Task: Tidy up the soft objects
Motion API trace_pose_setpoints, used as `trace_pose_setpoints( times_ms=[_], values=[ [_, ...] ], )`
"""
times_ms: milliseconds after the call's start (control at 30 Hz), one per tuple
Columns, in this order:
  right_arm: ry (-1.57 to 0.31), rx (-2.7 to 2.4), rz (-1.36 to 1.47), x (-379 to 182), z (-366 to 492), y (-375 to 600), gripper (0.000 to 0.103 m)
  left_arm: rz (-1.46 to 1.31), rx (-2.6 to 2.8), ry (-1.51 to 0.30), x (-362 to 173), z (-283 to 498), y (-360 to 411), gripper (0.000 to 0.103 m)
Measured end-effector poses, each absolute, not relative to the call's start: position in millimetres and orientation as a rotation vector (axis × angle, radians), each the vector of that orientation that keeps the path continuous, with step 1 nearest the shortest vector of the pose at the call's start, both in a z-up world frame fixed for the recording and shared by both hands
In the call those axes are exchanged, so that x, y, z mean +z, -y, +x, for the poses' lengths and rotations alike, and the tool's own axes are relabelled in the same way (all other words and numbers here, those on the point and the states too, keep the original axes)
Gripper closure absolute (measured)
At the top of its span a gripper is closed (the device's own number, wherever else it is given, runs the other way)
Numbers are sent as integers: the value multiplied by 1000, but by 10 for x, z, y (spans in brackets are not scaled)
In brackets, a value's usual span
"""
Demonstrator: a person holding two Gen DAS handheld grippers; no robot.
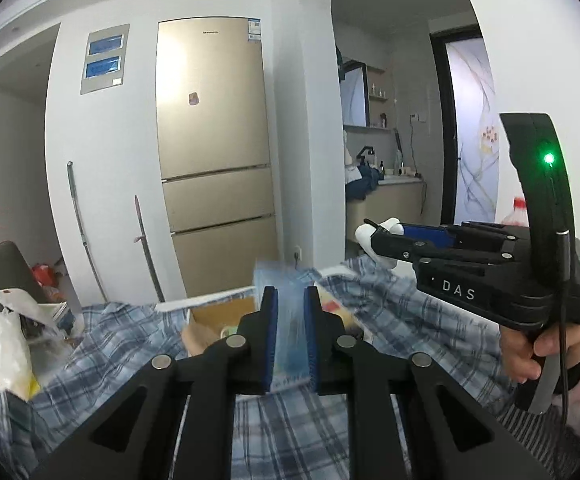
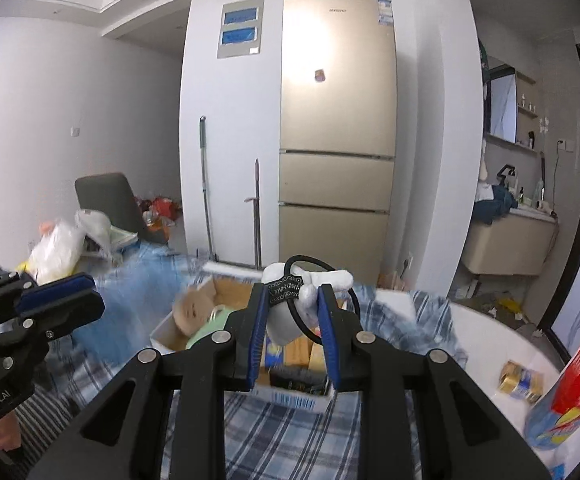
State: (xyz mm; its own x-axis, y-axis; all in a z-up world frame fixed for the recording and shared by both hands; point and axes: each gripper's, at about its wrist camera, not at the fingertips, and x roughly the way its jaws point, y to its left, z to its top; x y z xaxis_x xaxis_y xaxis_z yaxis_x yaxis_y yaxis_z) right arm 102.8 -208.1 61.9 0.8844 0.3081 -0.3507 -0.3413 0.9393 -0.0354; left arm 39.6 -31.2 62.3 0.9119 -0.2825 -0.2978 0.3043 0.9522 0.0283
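Observation:
My left gripper (image 1: 292, 296) is shut on a thin translucent blue plastic packet (image 1: 286, 320) and holds it above a cardboard box (image 1: 218, 312) on the blue plaid cloth (image 1: 290, 432). My right gripper (image 2: 293, 294) is shut on a small white soft toy with a black hair band (image 2: 310, 280), above the same box (image 2: 290, 396). That box holds a beige plush toy (image 2: 190, 312) and packets. The right gripper with its white toy also shows in the left wrist view (image 1: 374, 236), at the right. The left gripper also shows in the right wrist view (image 2: 66, 288), at the left.
A gold fridge (image 2: 338, 128) stands behind, with two mop handles (image 2: 206, 184) against the wall. White plastic bags (image 2: 58, 252) and a grey chair (image 2: 110, 200) are at left. A small tin (image 2: 522, 380) and a red-topped bottle (image 2: 570, 388) stand on the white table at right.

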Motion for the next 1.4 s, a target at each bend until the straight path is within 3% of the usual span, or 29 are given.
trace_pose_setpoints(
  times_ms=[333,800,867,900,933,1000,1400],
  values=[
    [-405,305,-61,938,1429,1950,79,31,-267,-324,996,915,303,95],
    [-577,335,-61,403,1307,2090,79,99,-325,-607,162,973,449,94],
    [-595,332,-59,344,1263,2114,79,78,-359,-669,58,1006,461,87],
    [-602,333,-57,304,1237,2131,79,76,-368,-683,20,1012,472,76],
    [-605,332,-58,272,1224,2137,79,76,-375,-698,-21,1019,479,59],
    [-606,320,-62,205,1206,2143,79,69,-400,-724,-107,1035,494,38],
    [-682,351,-59,-234,1300,2119,79,60,-416,-903,-625,1266,532,38]
  ],
)
